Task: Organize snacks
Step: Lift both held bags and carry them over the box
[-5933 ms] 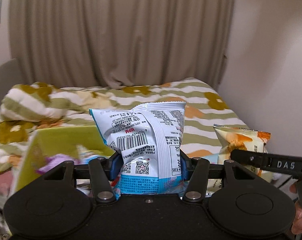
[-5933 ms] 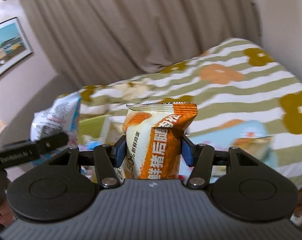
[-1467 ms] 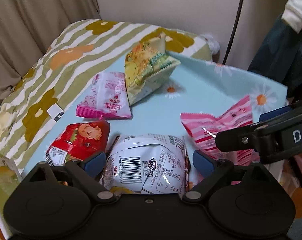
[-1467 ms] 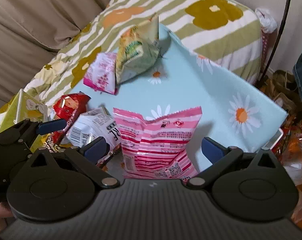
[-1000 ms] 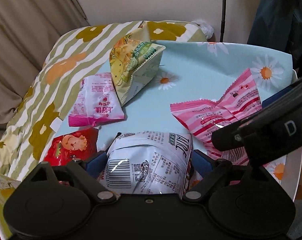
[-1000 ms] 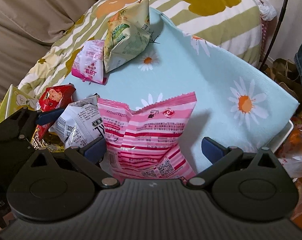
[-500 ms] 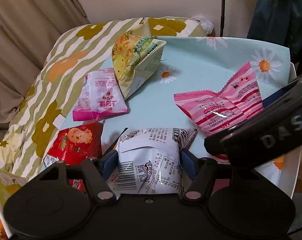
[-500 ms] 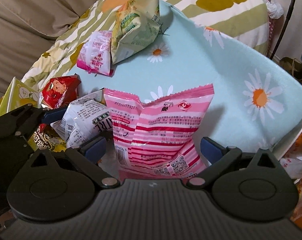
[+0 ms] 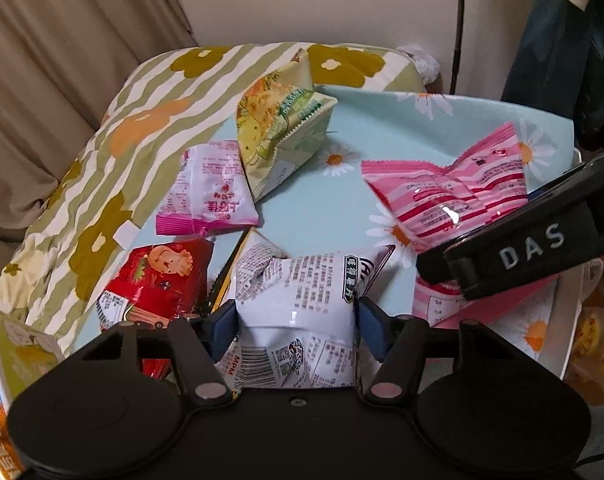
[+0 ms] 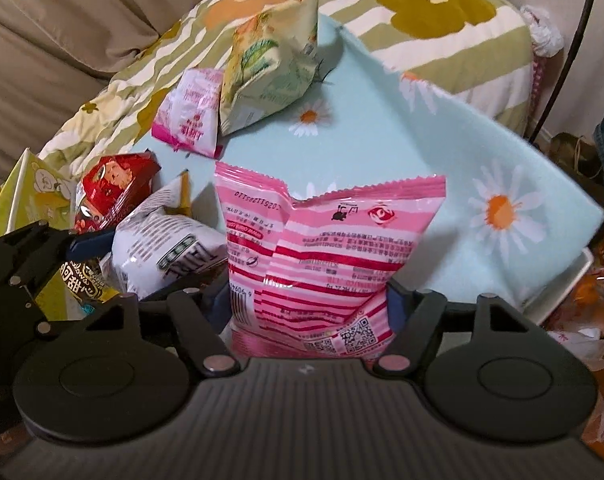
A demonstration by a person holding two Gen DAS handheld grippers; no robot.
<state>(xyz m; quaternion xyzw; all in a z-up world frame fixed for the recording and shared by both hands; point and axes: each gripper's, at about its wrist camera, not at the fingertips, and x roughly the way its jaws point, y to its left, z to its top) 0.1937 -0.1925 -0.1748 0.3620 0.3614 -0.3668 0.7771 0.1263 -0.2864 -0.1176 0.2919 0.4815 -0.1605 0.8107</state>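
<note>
Both fingers closed: white packet, pink packet pinched.

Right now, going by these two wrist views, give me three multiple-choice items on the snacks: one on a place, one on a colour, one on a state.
1. Where does the red packet lie relative to the white bag in the left wrist view?
A. To its left
B. On top of it
C. Far behind it, by the wall

2. What colour is the bag between the right gripper's fingers?
A. Green
B. Pink with stripes
C. Plain blue

3. How does the left gripper stand?
A. Wide open over bare cloth
B. Out of sight
C. Closed on the white bag

Answers: 1 A, the red packet sits just left of the white bag. 2 B, pink and red stripes show on it. 3 C, both blue pads press into the bag's sides.
</note>
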